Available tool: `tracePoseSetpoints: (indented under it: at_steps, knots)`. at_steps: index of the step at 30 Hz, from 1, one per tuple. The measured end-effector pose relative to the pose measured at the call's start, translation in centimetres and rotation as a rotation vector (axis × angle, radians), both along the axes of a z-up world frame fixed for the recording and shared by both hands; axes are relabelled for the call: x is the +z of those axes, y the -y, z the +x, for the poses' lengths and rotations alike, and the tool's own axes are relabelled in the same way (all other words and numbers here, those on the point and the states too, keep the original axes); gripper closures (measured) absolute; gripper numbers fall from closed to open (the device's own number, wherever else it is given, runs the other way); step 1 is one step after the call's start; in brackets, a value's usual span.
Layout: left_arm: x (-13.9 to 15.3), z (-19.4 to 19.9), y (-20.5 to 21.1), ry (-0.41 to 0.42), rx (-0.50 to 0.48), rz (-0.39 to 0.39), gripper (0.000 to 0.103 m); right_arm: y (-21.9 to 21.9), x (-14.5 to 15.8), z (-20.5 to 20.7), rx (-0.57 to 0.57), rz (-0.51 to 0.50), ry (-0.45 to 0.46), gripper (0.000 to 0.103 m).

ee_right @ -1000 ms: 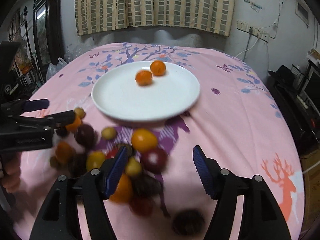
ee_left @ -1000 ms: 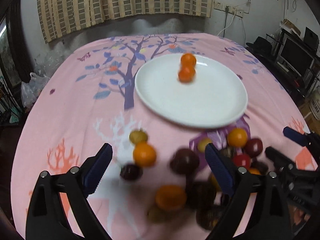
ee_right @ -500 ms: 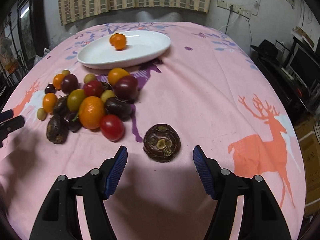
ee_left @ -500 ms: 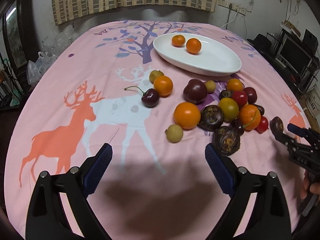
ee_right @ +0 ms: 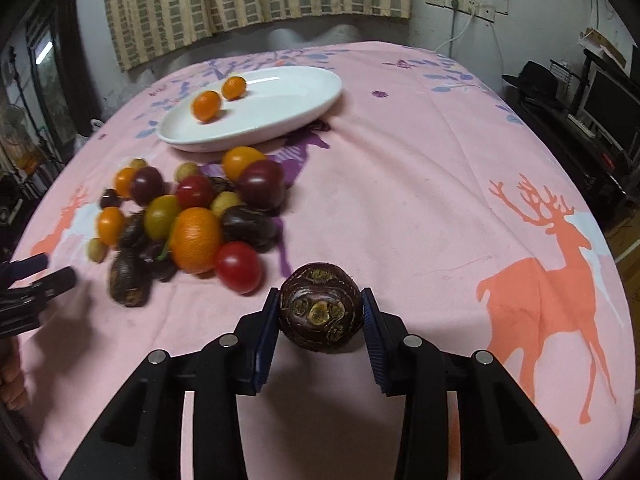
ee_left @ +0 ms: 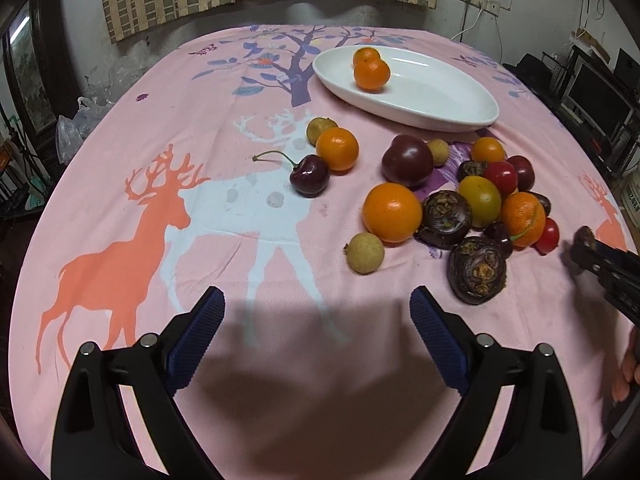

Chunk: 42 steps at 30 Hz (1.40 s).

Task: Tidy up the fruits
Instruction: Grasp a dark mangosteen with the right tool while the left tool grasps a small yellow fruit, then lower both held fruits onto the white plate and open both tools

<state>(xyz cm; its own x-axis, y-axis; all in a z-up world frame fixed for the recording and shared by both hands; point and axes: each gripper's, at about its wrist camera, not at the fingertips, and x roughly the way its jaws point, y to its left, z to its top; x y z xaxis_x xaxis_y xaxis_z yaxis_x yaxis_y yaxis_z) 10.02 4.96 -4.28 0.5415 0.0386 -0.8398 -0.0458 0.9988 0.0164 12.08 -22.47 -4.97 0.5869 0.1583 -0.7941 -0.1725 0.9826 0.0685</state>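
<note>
A white oval plate [ee_left: 440, 96] holds two small oranges [ee_left: 371, 73] at the back of the pink tablecloth; it also shows in the right wrist view [ee_right: 280, 104]. A pile of mixed fruit [ee_left: 460, 200] lies in front of it: oranges, tomatoes, a cherry [ee_left: 309, 176], dark purple round fruits. My left gripper [ee_left: 316, 332] is open and empty above bare cloth. My right gripper [ee_right: 320, 320] is shut on a dark purple round fruit [ee_right: 320, 308], right of the pile [ee_right: 188, 216]. It shows at the left view's right edge [ee_left: 588, 248].
The table is covered by a pink cloth with deer prints [ee_right: 552, 280]. Curtains and a wall stand behind. Shelves and monitors [ee_left: 600, 96] stand off the right edge. Plastic bags [ee_left: 72, 124] lie beyond the left edge.
Both grippers pulled back from the plate toward the near side. My right gripper closed on the dark purple fruit that lay apart from the pile.
</note>
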Motion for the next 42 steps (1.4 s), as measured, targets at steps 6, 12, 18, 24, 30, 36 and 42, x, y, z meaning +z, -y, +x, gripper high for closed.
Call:
tracePoseSetpoints:
  at_steps: [6,12,18,24,30,36,42]
  knots:
    - [-1.4,2.1,1.0,-0.038,-0.019,0.013,0.03,-1.1,1.1,-1.8,0.059,0.055,0.023,0.063]
    - [-1.4,3.1,2.2,-0.03,-0.086,-0.017,0.078,-2.3,2.1,-2.7,0.109,0.074,0.035,0.063]
    - [1.2,1.6,3.4,0.028,-0.188,-0.003,0.079,-3.0,4.2,-2.5,0.148,0.082,0.088,0.063]
    - [6.3,3.3,3.7,0.135,-0.204,-0.036,0.079,-4.6,7.7,0.8,0.154,0.08,0.195,0.063]
    - [7.3,9.7,4.2,0.15,-0.141,-0.041,0.079,-6.2,7.7,7.4,0.139,0.1,0.204,0.063]
    - [4.9,16.0,4.7,0.092,-0.098,-0.052,0.079,-7.7,4.9,13.1,0.131,0.068,0.12,0.063]
    - [3.0,18.9,4.9,0.058,-0.04,-0.043,0.053,-8.3,2.6,16.0,0.116,0.075,0.052,0.055]
